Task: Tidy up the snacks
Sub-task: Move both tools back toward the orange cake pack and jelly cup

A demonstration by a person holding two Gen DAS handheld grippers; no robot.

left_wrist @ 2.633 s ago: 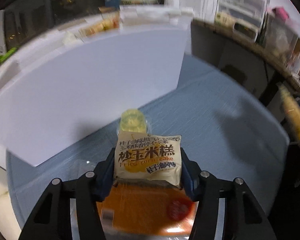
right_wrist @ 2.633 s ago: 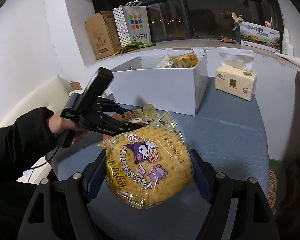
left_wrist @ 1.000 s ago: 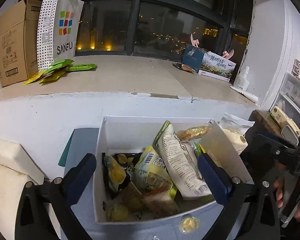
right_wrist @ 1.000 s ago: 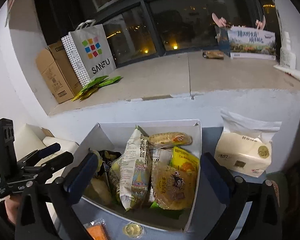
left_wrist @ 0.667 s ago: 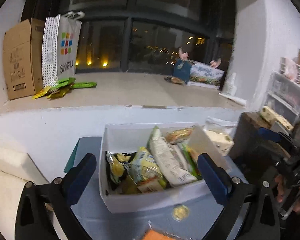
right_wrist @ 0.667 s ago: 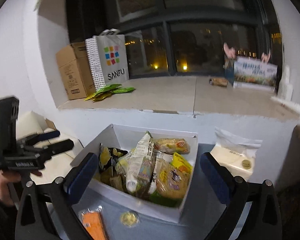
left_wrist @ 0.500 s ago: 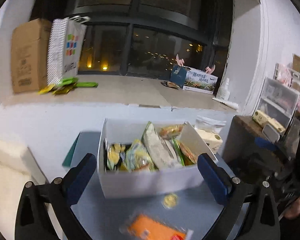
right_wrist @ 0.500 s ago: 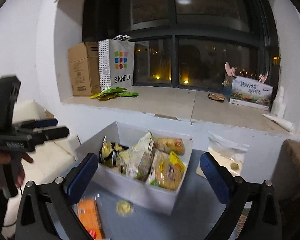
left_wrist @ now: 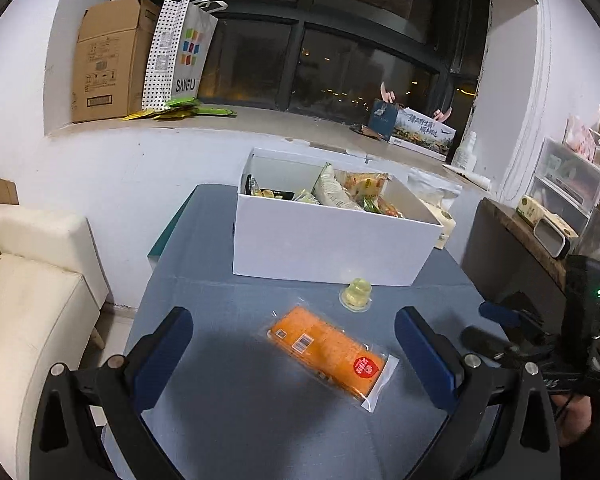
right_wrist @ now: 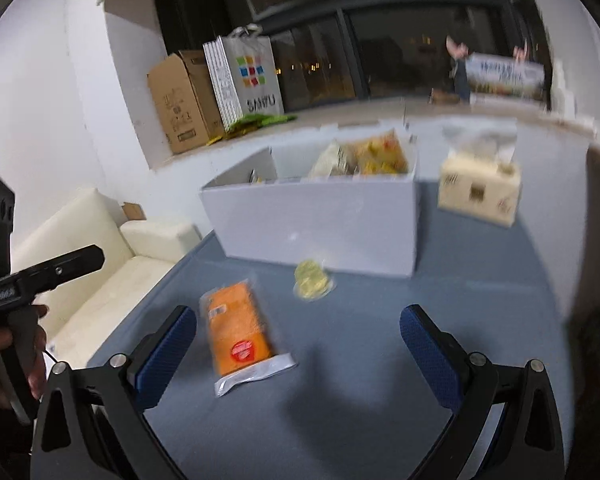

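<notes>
A white box (left_wrist: 324,240) (right_wrist: 320,228) holding several snack packets stands at the back of the blue table (left_wrist: 228,400). In front of it lie an orange snack pack (left_wrist: 330,348) (right_wrist: 238,328) in clear wrap and a small yellow jelly cup (left_wrist: 356,294) (right_wrist: 310,280). My left gripper (left_wrist: 296,354) is open and empty above the table, with the orange pack between and beyond its fingers. My right gripper (right_wrist: 298,354) is also open and empty, the orange pack just right of its left finger. The right wrist view is blurred.
A tissue pack (right_wrist: 480,192) stands to the right of the box. A cream sofa (left_wrist: 24,280) lies left of the table. A cardboard box (left_wrist: 108,56) and a shopping bag (left_wrist: 180,52) sit on the window ledge. Shelves and drawers (left_wrist: 560,208) stand at the right.
Both grippers held snacks earlier, let them go into the box, and have since pulled back and lowered toward the table front. The orange pack and jelly cup have come into view.
</notes>
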